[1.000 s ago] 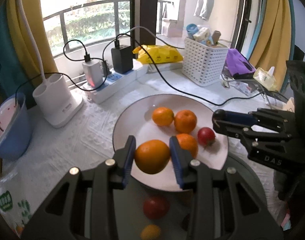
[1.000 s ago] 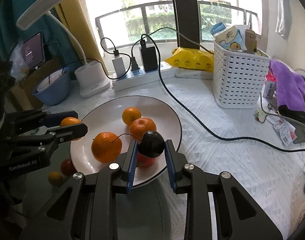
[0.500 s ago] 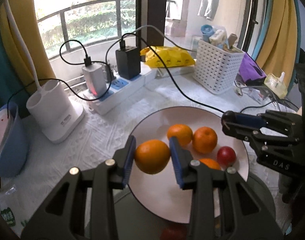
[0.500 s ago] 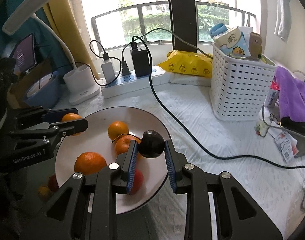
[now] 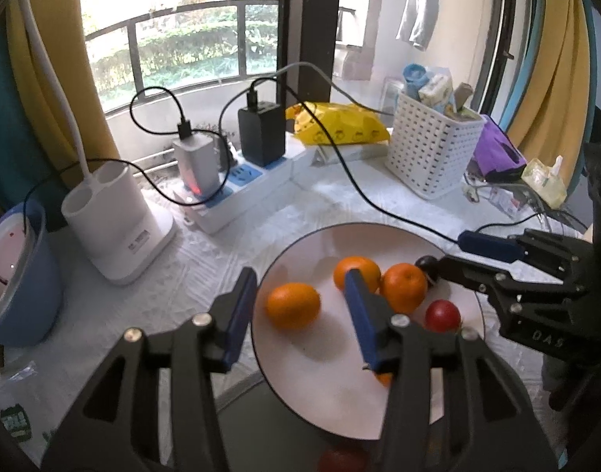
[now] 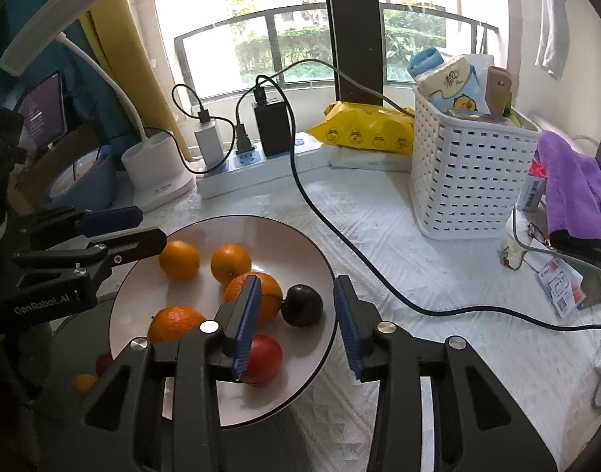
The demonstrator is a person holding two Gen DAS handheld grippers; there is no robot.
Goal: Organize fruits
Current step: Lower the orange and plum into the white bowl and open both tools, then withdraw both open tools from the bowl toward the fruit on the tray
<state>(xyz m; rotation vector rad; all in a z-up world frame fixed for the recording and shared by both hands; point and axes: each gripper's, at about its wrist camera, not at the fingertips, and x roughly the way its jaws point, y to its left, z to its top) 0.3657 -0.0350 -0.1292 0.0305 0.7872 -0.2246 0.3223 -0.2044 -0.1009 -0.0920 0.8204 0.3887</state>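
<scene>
A white plate (image 5: 324, 389) (image 6: 296, 244) holds several oranges, a red fruit (image 5: 442, 315) (image 6: 263, 358) and a dark plum (image 6: 302, 305) (image 5: 426, 264). My left gripper (image 5: 298, 312) is open, and an orange (image 5: 293, 305) (image 6: 179, 259) lies on the plate between its fingers. My right gripper (image 6: 296, 328) is open, with the dark plum lying on the plate between its fingers. An orange (image 6: 253, 292) sits beside the plum.
A black cable (image 6: 339, 244) runs across the white cloth right of the plate. A white basket (image 6: 469, 181), power strip (image 6: 257, 165), white lamp base (image 5: 119, 220) and blue bowl (image 5: 17, 275) stand behind. More fruit (image 6: 91, 373) lies lower left of the plate.
Both grippers have opened. The left one has let its orange down on the plate. The right one has let the dark plum down on the plate.
</scene>
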